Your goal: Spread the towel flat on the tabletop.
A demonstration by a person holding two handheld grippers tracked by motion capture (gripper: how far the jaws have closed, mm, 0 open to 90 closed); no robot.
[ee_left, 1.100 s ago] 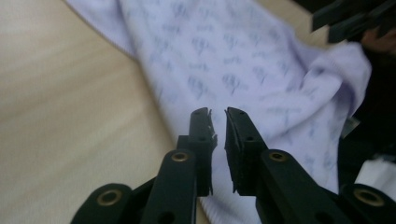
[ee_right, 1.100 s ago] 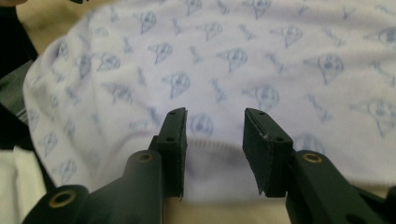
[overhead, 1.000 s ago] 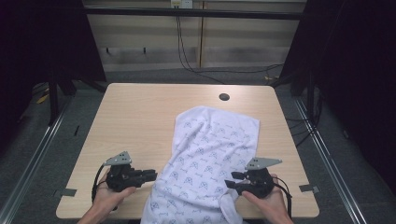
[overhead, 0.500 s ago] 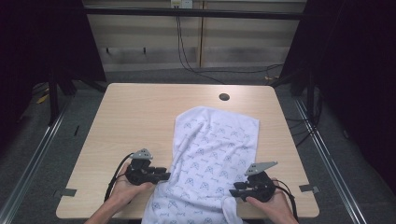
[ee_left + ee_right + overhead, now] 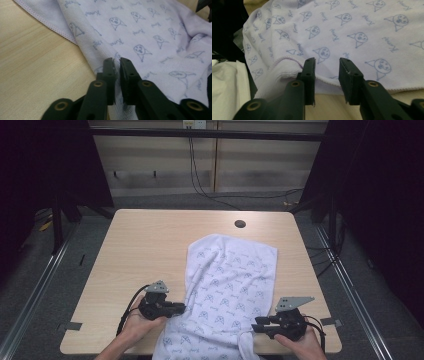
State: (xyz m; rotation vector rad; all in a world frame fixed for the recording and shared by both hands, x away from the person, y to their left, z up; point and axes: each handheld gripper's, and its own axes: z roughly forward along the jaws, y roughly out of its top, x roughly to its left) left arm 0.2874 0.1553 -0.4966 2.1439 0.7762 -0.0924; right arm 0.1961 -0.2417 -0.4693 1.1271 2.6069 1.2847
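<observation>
The printed towel (image 5: 227, 290) lies down the middle of the wooden table (image 5: 150, 245), its near end hanging over the front edge. On the left, the left gripper (image 5: 117, 65) has its jaws nearly pressed together on the towel's side hem; so thin a bite could slip free if pulled. The left hand (image 5: 137, 325) lies low, pointing inward. On the right, the right gripper (image 5: 326, 63) is spread just short of the hem; closing now might catch nothing. The right hand (image 5: 300, 342) also points inward.

Towel (image 5: 231, 280): soft matt terry cloth, printed, stitched hem. Table (image 5: 150, 245): smooth light wood-grain. Gripper jaws: matt black plastic.
</observation>
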